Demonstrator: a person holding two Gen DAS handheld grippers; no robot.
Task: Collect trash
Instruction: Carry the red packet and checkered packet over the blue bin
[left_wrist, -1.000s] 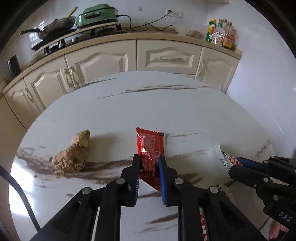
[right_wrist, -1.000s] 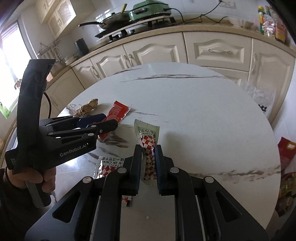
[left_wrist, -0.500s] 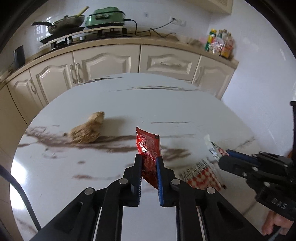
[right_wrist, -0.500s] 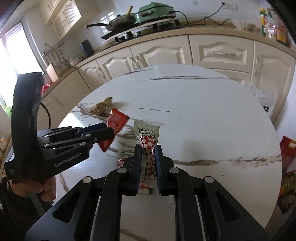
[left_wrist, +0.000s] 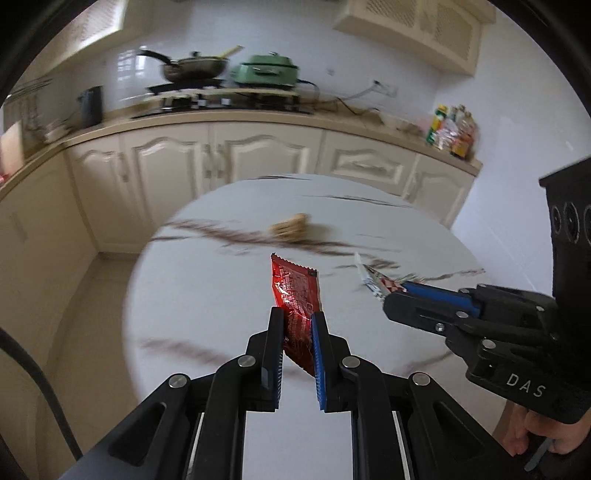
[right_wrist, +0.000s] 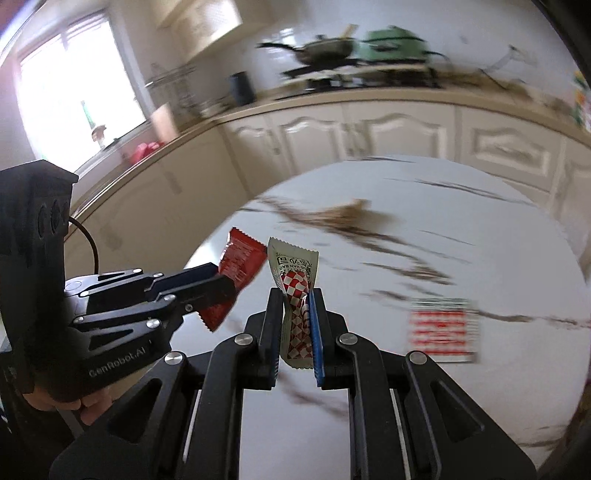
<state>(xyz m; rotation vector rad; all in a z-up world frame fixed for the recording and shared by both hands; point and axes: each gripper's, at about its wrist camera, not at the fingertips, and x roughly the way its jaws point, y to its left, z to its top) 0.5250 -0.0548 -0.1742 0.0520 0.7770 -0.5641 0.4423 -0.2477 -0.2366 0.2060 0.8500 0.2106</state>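
My left gripper (left_wrist: 297, 325) pinches the red wrapper (left_wrist: 295, 291); my right gripper (right_wrist: 297, 306) clamps the checkered wrapper (right_wrist: 295, 295), both held above the table (right_wrist: 480, 229). Thin foil could slip out mid-swing; another wrapper (right_wrist: 443, 330) remains.

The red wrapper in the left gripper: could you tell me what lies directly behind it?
Behind the red wrapper, held up in the left gripper, is marble table, with a blurred ginger root further back. Whatever sits directly behind the wrapper is covered.
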